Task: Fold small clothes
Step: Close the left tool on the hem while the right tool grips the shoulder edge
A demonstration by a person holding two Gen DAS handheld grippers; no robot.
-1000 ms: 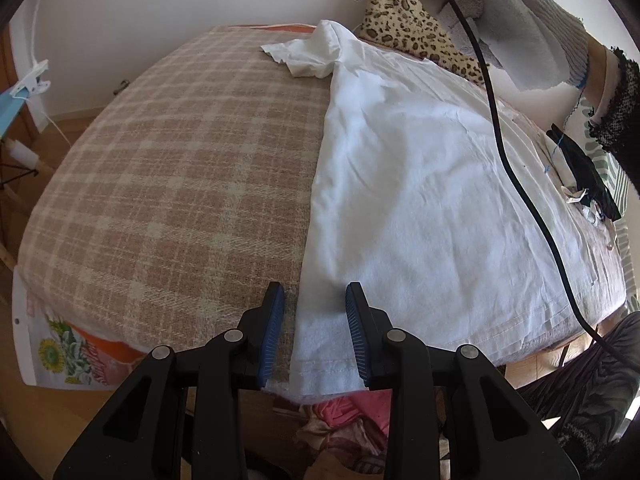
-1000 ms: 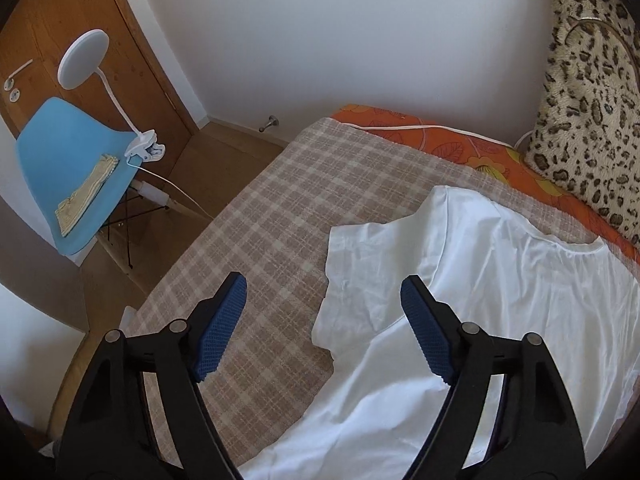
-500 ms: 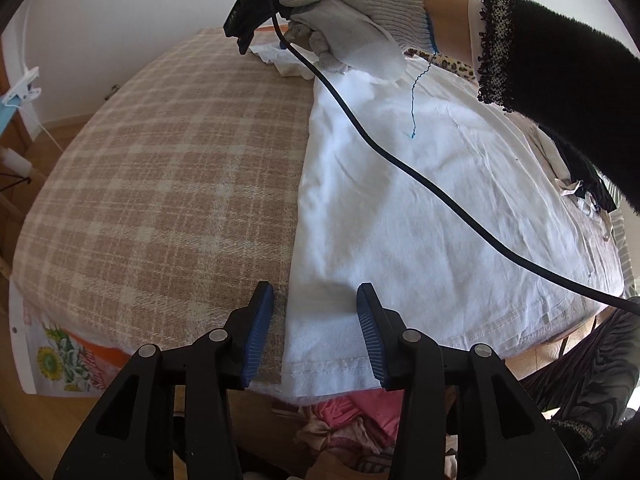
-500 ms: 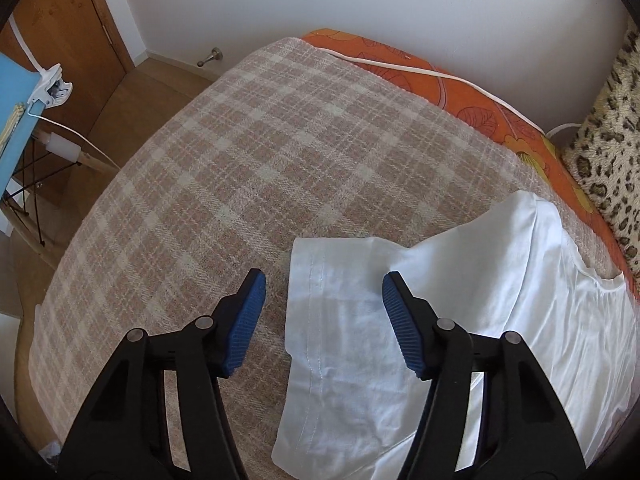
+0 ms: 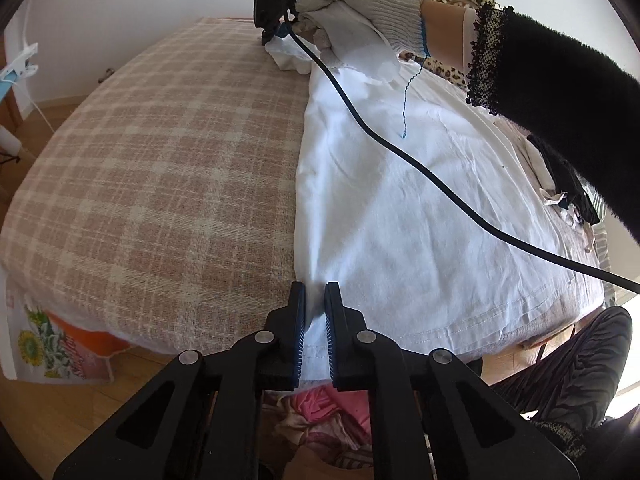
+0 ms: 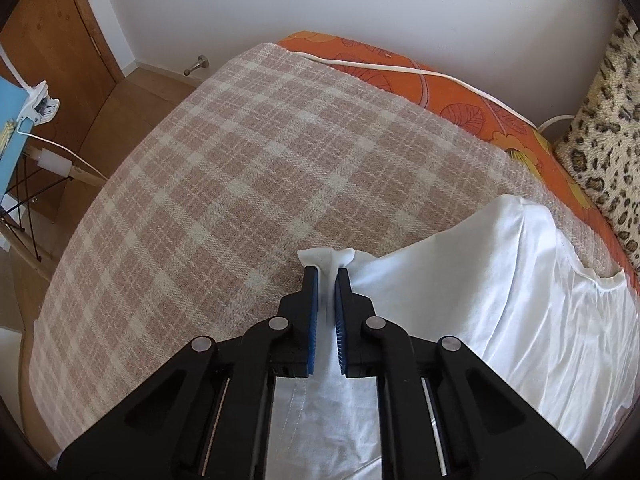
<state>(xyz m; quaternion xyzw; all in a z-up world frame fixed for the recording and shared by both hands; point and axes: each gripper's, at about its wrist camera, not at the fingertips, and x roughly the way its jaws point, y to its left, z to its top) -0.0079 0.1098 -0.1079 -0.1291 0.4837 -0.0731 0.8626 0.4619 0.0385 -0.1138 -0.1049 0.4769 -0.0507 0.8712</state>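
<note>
Both hand-held grippers have clamped since the earlier frames: a second ago each stood spread over the white shirt, and the right one was up in the air above the bed. Now the left hand-held gripper (image 5: 315, 300), at the lower middle of the left wrist view, pinches the near left edge of the white shirt (image 5: 420, 208) close to its hem, with a fold of cloth pressed between the blue pads (image 5: 301, 320). The right hand-held gripper (image 6: 328, 280), at the lower middle of the right wrist view, pinches the sleeve (image 6: 326, 258) of the same shirt (image 6: 500, 300), a small tuft of cloth sticking out past its tips.

The shirt lies flat on the right half of the plaid blanket (image 5: 160, 160) that covers the bed, its hem toward the bottom of the left view. In that view a gloved hand (image 5: 360, 8) at the top middle holds the right gripper's body down over the far sleeve, with a black furry sleeve (image 5: 560, 92) running to the right edge and a black cable (image 5: 420, 168) trailing across the shirt.

In the right wrist view an orange flowered sheet (image 6: 440, 88) shows past the blanket's far edge, and a leopard-print cushion (image 6: 608, 128) fills the right side. A blue chair (image 6: 10, 132) with a white clip stands at the left edge.
</note>
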